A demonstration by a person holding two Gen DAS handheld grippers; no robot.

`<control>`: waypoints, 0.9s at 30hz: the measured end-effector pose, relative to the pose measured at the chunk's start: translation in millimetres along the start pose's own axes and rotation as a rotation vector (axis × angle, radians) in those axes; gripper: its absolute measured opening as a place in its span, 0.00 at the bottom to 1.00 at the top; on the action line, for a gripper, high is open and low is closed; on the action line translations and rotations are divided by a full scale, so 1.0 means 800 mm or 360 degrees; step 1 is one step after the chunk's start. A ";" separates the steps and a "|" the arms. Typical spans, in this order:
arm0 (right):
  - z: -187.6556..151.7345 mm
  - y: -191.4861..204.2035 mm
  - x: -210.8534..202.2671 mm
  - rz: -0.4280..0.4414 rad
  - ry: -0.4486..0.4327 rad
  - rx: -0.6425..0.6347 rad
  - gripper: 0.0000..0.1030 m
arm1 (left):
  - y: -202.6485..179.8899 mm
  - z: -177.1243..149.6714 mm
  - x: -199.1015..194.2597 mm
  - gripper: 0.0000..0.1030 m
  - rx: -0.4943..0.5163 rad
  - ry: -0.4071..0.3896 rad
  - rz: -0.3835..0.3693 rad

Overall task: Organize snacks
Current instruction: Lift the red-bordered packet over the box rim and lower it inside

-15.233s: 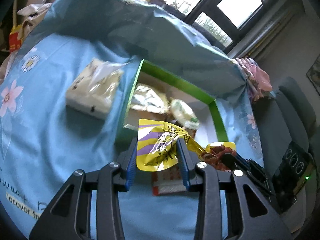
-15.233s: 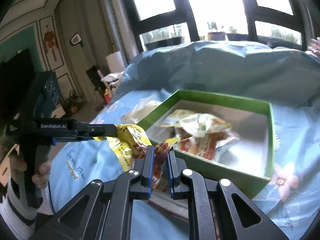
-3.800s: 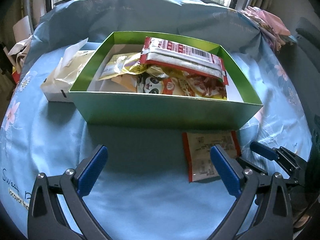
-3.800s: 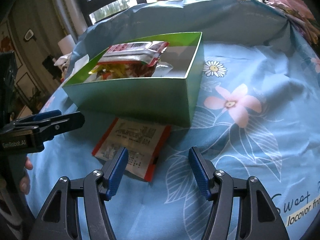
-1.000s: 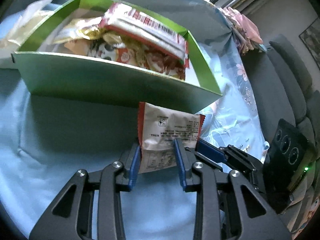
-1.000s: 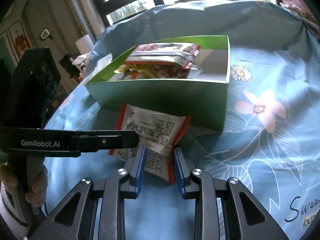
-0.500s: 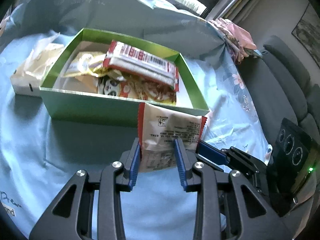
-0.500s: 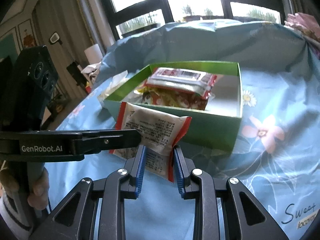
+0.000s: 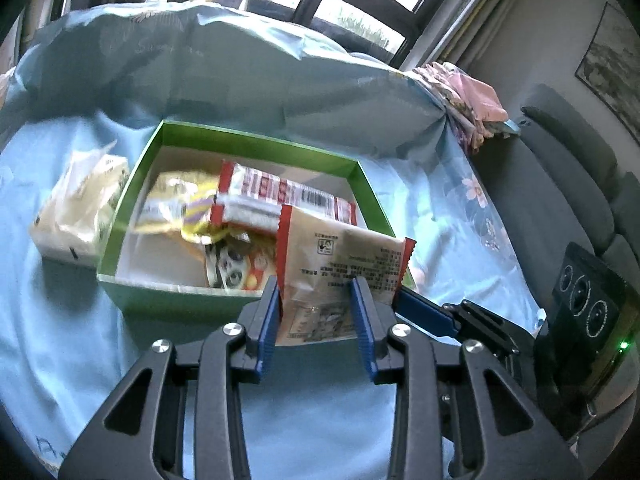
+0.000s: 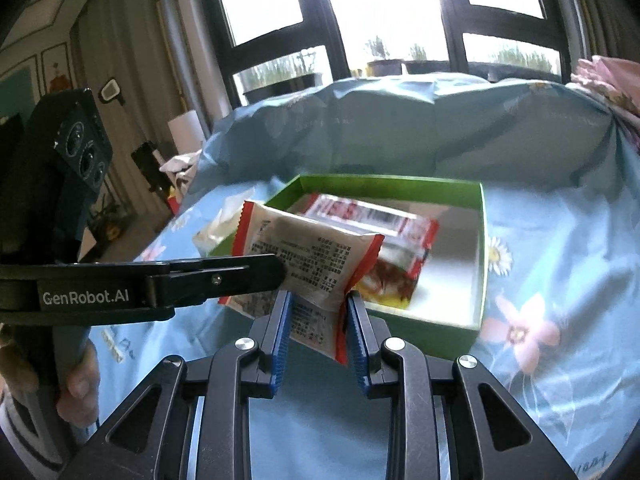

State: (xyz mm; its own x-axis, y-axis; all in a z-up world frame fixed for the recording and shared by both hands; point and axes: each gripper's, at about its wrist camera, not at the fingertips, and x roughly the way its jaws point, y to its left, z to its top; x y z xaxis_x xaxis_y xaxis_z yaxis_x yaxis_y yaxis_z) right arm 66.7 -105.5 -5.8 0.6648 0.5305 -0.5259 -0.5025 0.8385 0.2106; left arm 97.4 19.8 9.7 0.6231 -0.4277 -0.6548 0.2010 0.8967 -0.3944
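A white snack packet with red edges (image 9: 340, 264) is held in the air between both grippers, just in front of the green box (image 9: 256, 148). My left gripper (image 9: 318, 320) is shut on its lower left part. My right gripper (image 10: 316, 320) is shut on its other corner, and the packet shows in the right wrist view (image 10: 308, 256). The green box (image 10: 478, 280) holds several snack packets, with a red and white one (image 9: 280, 196) on top.
A cream wrapped pack (image 9: 76, 208) lies on the blue flowered cloth (image 9: 60, 320) left of the box. A grey sofa (image 9: 568, 200) stands at the right. A bunched blue cover (image 9: 240, 64) rises behind the box.
Both grippers have lifted the packet higher and carried it toward the box's near wall. The box now sits lower in both views.
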 end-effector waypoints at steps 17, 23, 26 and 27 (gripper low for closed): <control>0.054 -0.023 0.074 -0.0122 0.0065 -0.0053 0.28 | 0.044 0.068 0.063 0.34 -0.0105 -0.0017 -0.0058; 0.059 -0.030 0.085 -0.0135 0.0093 -0.0033 0.28 | 0.045 0.072 0.075 0.34 -0.0112 0.0004 -0.0048; 0.060 -0.033 0.089 -0.0131 0.0108 -0.0022 0.28 | 0.046 0.072 0.078 0.34 -0.0118 0.0007 -0.0043; 0.060 -0.035 0.090 -0.0130 0.0112 -0.0018 0.28 | 0.046 0.072 0.078 0.34 -0.0117 0.0009 -0.0040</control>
State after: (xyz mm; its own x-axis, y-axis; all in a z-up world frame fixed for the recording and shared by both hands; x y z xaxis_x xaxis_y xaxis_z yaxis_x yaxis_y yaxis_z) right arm 155.0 -84.6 -9.6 0.6634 0.4502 -0.5977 -0.4550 0.8768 0.1554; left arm 187.5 32.7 -8.7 0.6140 -0.4511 -0.6477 0.1603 0.8748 -0.4572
